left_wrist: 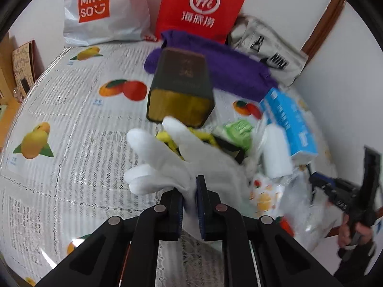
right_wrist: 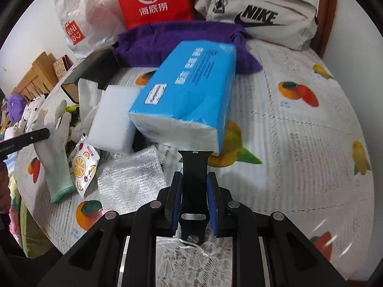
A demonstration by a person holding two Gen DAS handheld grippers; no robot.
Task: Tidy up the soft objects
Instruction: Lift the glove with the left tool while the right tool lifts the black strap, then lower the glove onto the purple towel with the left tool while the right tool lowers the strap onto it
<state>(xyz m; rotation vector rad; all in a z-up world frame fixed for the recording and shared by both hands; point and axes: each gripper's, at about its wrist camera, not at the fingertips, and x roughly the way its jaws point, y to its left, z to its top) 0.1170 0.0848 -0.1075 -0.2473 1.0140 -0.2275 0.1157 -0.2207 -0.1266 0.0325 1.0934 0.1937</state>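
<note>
My left gripper (left_wrist: 190, 191) is shut on the cuff end of a white glove (left_wrist: 167, 162), whose fingers splay out ahead of it. The right wrist view shows the same glove (right_wrist: 55, 148) at the left, pinched by the left gripper (right_wrist: 45, 133). My right gripper (right_wrist: 194, 184) is shut on a black watch strap (right_wrist: 194, 167) that stands upright between its blue pads. Just beyond it lie a blue tissue pack (right_wrist: 189, 95), a white sponge block (right_wrist: 112, 124) and a silvery mesh cloth (right_wrist: 131, 179). A purple towel (right_wrist: 179, 40) lies further back.
A dark box with a gold end (left_wrist: 182, 88) stands mid-table on the fruit-print tablecloth (left_wrist: 71, 119). A MINISO bag (left_wrist: 103, 12), a red paper bag (left_wrist: 201, 7) and a Nike bag (right_wrist: 258, 12) line the back wall. An orange-slice snack packet (right_wrist: 82, 165) lies beside the glove.
</note>
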